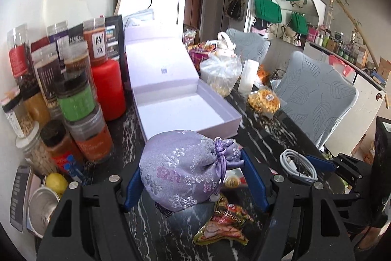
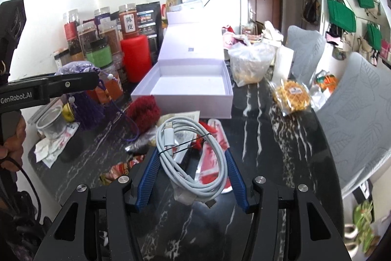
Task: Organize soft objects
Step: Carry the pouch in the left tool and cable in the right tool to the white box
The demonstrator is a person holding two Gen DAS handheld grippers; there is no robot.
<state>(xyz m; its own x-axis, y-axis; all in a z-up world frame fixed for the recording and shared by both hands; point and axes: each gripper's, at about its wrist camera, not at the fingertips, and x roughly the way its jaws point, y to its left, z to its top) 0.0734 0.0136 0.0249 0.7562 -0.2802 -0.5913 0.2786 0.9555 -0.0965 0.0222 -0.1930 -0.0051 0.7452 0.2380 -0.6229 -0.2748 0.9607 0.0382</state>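
Left gripper (image 1: 193,177), jaws abt half apart, clamps a plump lilac brocade pouch (image 1: 183,168) w/ knotted drawstring. Right gripper (image 2: 191,174) pinches a coiled white cable (image 2: 193,158). Both up off the black marble table (image 2: 268,138), near the open white box (image 2: 193,82).

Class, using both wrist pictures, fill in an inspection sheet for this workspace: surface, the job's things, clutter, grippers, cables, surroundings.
Surface: dark marbled table, crowded.
Job's things: lilac pouch and coiled white cable, both held; open white box, nothing in it.
Clutter: jars, red canister, snack packet, wrapped waffle, red knitted item.
Grippers: left gripper shut on the pouch; right gripper shut on the cable.
Cables: only the held coil, tied with a black band.
Surroundings: grey chairs, fridge, green bags on the wall.
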